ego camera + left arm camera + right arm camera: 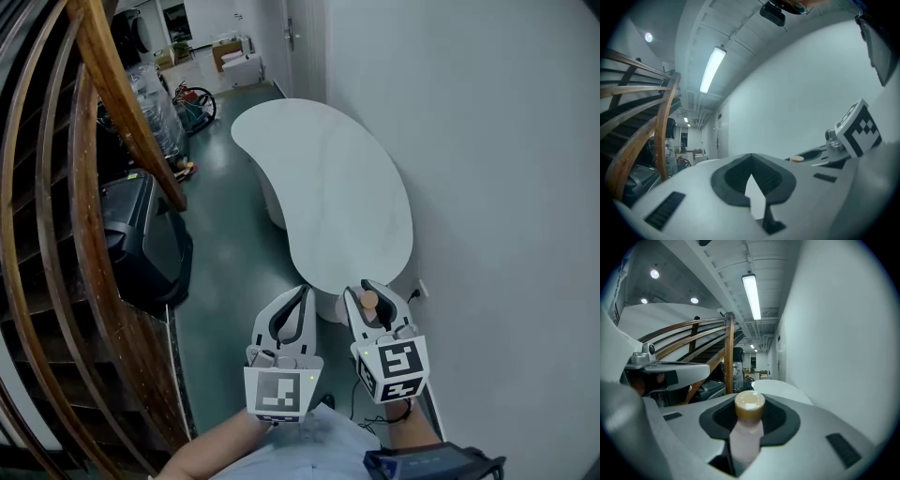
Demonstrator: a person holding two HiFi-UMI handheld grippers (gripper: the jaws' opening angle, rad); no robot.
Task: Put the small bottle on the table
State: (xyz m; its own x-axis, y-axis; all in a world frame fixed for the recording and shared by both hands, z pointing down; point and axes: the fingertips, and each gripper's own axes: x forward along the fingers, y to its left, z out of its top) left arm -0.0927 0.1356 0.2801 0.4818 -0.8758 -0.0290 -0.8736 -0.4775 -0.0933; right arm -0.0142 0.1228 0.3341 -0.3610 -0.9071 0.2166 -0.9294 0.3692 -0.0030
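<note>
Near one table (pixel 328 178), right gripper (pixel 368 292) holds one bottle (pixel 749 425), left gripper (pixel 302 292) closed.

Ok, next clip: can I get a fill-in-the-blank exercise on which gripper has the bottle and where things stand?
1. The small bottle sits between the jaws of the ___ gripper.
2. The left gripper has its jaws together and holds ___.
3. The bottle is not yet set on the white ___ ahead.
4. The wooden stair rail runs on the person's ___ side.

Missing words: right, meaning the right gripper; nothing; table; left.
</note>
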